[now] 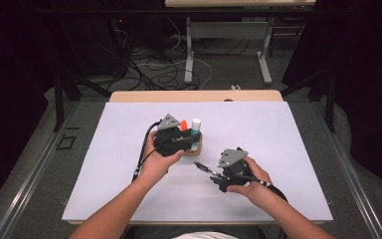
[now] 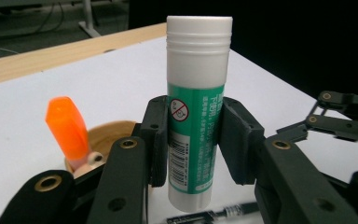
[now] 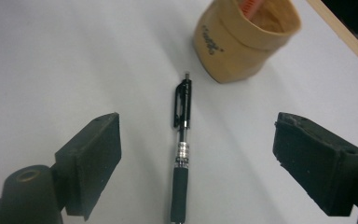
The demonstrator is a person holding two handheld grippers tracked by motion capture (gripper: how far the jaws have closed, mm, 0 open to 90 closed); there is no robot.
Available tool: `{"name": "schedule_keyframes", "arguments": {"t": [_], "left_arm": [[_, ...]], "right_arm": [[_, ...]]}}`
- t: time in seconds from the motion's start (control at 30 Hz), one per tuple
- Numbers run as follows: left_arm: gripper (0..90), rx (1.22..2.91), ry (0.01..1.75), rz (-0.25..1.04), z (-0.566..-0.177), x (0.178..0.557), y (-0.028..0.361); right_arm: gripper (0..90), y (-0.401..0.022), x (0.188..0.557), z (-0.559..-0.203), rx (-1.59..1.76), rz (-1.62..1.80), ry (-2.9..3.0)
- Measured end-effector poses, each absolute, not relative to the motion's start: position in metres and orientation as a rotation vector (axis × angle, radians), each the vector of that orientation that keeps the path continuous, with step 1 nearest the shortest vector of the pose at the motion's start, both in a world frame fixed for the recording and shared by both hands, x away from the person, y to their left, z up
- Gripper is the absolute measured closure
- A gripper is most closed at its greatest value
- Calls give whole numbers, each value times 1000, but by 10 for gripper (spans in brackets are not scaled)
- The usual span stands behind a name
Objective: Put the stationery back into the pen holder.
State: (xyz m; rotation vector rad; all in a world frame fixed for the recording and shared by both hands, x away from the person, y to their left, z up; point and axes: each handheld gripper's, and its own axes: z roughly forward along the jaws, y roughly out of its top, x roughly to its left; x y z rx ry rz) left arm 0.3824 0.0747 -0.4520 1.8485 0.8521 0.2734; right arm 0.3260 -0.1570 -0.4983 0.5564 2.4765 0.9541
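Here the left tongs (image 2: 193,140) clamp the upright glue stick (image 2: 198,107), while the right tongs (image 3: 198,158) stand wide apart over the pen (image 3: 182,149) on the counter (image 3: 51,60).

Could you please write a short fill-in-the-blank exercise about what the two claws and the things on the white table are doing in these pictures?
1. The left claw is shut on a green and white ____ stick, held upright.
2. The black pen lies flat on the table between the ____ jaws of the right claw.
3. An ____ marker stands in the tan cup.

Missing words: glue; open; orange
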Motion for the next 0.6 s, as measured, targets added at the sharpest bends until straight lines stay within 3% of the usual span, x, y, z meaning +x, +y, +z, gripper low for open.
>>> {"name": "schedule_keyframes", "arguments": {"t": [0.37, 0.6], "left_arm": [[653, 1792, 913, 343, -456, 393, 71], [652, 1757, 932, 392, -460, 398, 64]], "right_arm": [[4, -179, 333, -506, 836, 989, 2428], [0, -186, 333, -510, 896, 1017, 2404]]}}
